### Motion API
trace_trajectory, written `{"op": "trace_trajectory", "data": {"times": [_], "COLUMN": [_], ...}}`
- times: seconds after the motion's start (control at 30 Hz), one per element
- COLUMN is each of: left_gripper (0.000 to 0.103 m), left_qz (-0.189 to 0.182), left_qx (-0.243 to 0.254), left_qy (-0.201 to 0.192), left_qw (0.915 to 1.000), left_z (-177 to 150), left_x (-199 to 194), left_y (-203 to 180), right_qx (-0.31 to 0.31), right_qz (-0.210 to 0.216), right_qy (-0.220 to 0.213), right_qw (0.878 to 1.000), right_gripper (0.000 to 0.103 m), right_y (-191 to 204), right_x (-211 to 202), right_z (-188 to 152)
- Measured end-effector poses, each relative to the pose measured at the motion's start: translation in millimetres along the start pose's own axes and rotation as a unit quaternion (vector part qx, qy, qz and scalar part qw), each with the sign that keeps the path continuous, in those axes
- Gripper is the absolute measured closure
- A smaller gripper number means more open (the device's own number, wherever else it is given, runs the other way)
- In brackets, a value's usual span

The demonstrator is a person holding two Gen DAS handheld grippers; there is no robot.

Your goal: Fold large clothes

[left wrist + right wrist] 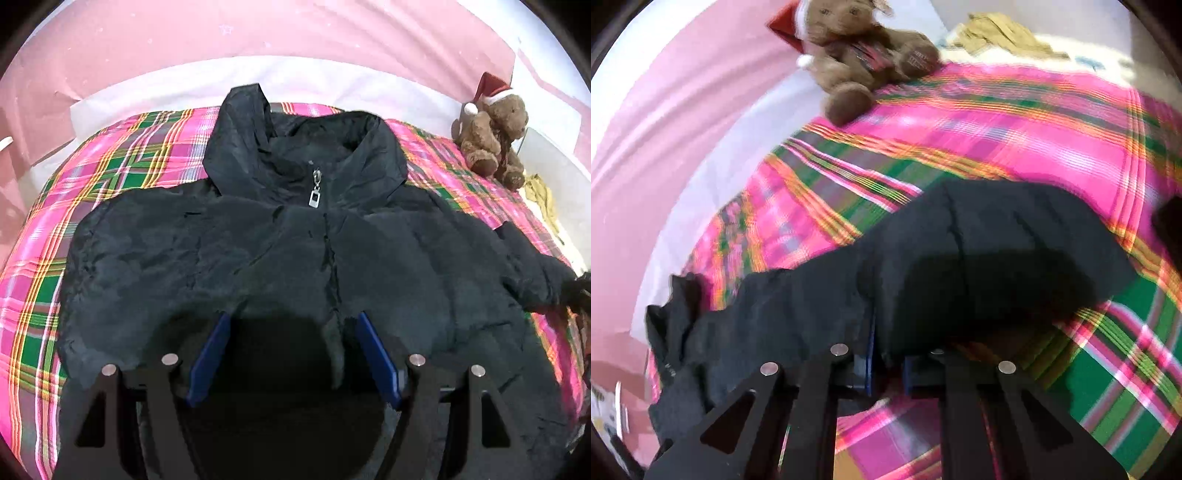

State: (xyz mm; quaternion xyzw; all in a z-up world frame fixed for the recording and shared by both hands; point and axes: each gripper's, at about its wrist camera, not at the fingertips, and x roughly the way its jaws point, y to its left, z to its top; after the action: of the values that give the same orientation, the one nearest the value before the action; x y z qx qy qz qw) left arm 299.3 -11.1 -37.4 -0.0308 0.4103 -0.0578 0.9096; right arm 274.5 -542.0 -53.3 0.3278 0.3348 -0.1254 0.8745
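Note:
A black hooded puffer jacket [258,240] lies front-up and zipped on the plaid blanket [129,147], its silver zipper pull [315,192] at the collar. My left gripper [294,317] hovers open over the jacket's lower front, and its blue pads [208,354] straddle the zipper line with nothing pinched. In the right wrist view my right gripper [888,354] is shut on the jacket's black sleeve [997,251]. The sleeve drapes across the fingers and hides their tips. Its ruffled end [676,325] hangs to the left over the blanket [997,122].
A brown teddy bear [493,136] in a red Santa hat sits at the blanket's far right corner, close ahead of the right gripper [864,48]. A yellowish cloth [1001,33] lies beyond it on the white sheet [295,81]. Pink fabric backs the bed.

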Motion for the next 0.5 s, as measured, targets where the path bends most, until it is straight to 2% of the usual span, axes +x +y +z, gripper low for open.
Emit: {"op": "trace_trajectory", "data": {"times": [0.17,0.27,0.4,0.5], "left_gripper": [0.030,0.030,0.030,0.030], "left_qz": [-0.009,-0.015,-0.022,-0.024], "left_qx": [-0.007,-0.012,-0.024,-0.033], "left_qy": [-0.015,-0.028,-0.047,-0.058], "left_qw": [0.9998,0.9994,0.9984,0.9975], "left_z": [-2.4,-3.3,-5.3,-8.6], "left_x": [-24.2,-40.2,-63.2,-78.4], "left_y": [3.7,8.9,18.6,28.2], "right_qx": [-0.057,-0.109,-0.164,-0.210], "right_qz": [0.047,0.082,0.127,0.155], "right_qy": [-0.046,-0.069,-0.070,-0.053], "right_qw": [0.996,0.988,0.976,0.964], "right_gripper": [0.093,0.093,0.093,0.093], "right_y": [56.4,107.1,166.8,211.2], "right_x": [-58.6,-93.1,-118.6,-121.2], "right_z": [8.9,7.9,-6.3,-29.7]}}
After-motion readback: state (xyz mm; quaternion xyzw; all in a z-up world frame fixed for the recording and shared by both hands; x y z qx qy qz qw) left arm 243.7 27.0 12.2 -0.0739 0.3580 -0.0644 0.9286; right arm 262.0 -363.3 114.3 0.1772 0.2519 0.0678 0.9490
